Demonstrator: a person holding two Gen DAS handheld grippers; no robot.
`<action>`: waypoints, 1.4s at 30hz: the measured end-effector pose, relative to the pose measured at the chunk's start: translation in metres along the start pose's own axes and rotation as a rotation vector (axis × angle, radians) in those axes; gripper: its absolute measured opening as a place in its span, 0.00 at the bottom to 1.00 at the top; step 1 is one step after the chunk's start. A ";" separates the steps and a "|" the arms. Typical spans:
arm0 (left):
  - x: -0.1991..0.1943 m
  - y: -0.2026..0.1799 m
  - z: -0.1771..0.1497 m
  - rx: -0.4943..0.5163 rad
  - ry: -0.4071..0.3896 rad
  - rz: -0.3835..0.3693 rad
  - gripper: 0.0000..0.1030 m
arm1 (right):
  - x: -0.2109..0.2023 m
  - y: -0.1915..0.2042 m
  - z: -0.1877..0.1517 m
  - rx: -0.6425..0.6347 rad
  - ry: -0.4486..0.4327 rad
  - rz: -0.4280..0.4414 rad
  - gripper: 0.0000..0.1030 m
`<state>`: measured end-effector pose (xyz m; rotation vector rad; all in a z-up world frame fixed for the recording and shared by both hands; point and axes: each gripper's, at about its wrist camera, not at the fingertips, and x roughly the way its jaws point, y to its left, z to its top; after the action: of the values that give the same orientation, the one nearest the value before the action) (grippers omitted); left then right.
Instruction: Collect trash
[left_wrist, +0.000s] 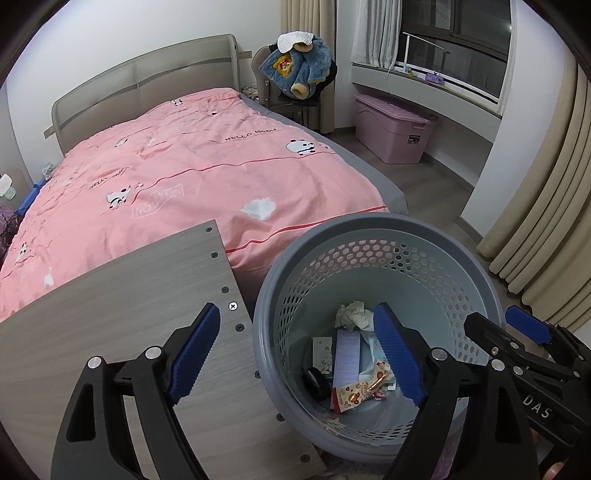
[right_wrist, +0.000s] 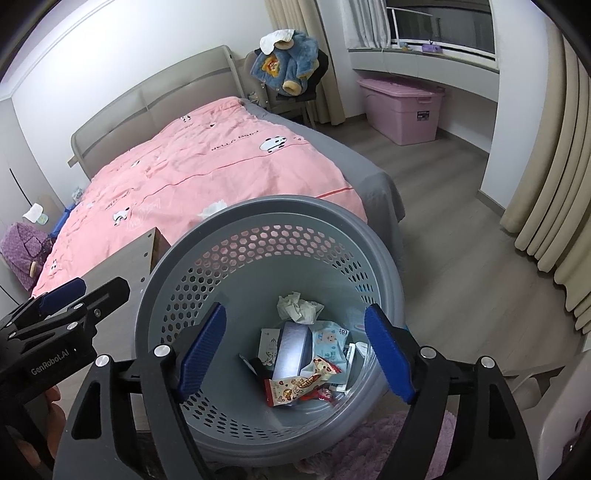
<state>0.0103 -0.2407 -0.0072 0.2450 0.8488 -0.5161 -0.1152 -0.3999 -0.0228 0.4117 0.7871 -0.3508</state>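
Both grippers, left (left_wrist: 299, 354) and right (right_wrist: 295, 350), hang spread and empty over the grey basket (right_wrist: 295, 206) (already holding wrappers (right_wrist: 299, 384)); a careless bump could tip it.

2 black hand-held grippers (left_wrist: 301, 354) (right_wrist: 295, 354), blue ridged pads, silver pivot screws, white "DAS" and "GenRobot.AI" lettering
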 end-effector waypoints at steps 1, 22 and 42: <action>0.000 0.000 0.000 0.001 0.001 0.000 0.80 | 0.000 0.000 0.000 -0.002 0.000 0.000 0.74; 0.000 0.002 -0.002 0.007 0.002 0.032 0.81 | -0.002 0.003 -0.001 -0.004 0.002 -0.003 0.76; -0.001 0.001 -0.002 0.019 -0.007 0.039 0.81 | -0.002 0.005 -0.002 -0.006 0.003 -0.003 0.76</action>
<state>0.0088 -0.2387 -0.0076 0.2766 0.8310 -0.4884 -0.1156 -0.3946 -0.0219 0.4058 0.7912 -0.3504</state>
